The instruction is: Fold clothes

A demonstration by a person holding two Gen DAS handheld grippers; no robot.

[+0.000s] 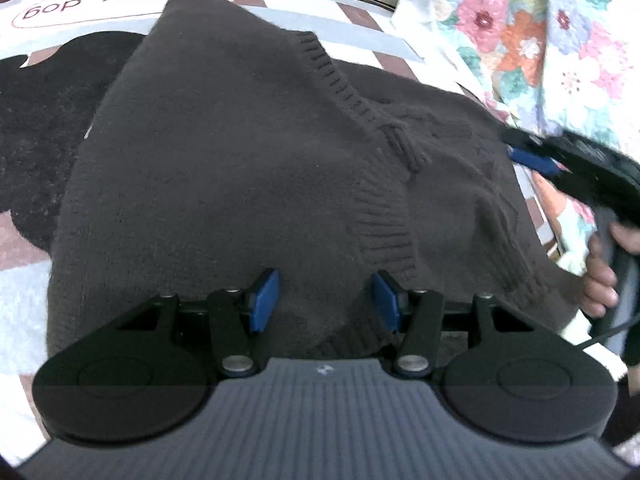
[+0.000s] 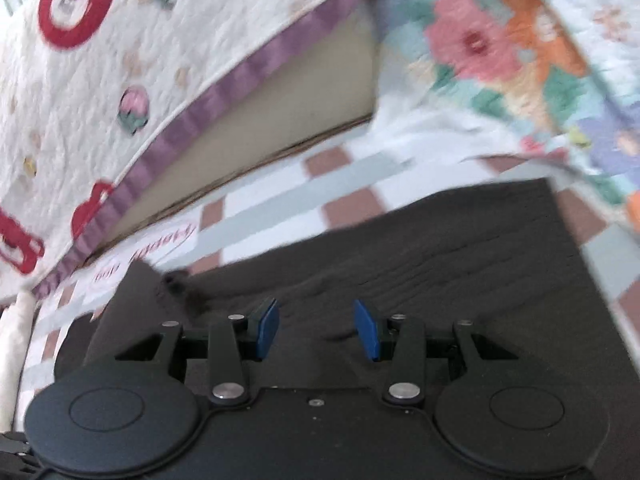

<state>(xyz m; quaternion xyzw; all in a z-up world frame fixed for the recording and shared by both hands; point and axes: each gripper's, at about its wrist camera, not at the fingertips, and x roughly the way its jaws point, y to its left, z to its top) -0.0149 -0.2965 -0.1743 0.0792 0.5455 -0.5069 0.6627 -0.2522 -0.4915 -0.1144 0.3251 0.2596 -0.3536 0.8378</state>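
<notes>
Hovering over the sweater (image 1: 224, 168), both grippers looked to be between folds. The left gripper (image 1: 326, 300) had its blue pads apart above the near hem, nothing between them. The right gripper (image 2: 316, 330) likewise stood apart and empty over the knit; in the left view it showed at the right edge with a hand (image 1: 602, 276) on its grip. The sweater lay on a checked mat (image 1: 372, 40), partly folded, one side already turned in so a ribbed edge (image 1: 340, 84) ran slantwise across it. It was dark brown, thick, soft and limp. The next move likely called for pinching an edge and carrying it across. A floral quilt (image 1: 560, 32) lay far right.
</notes>
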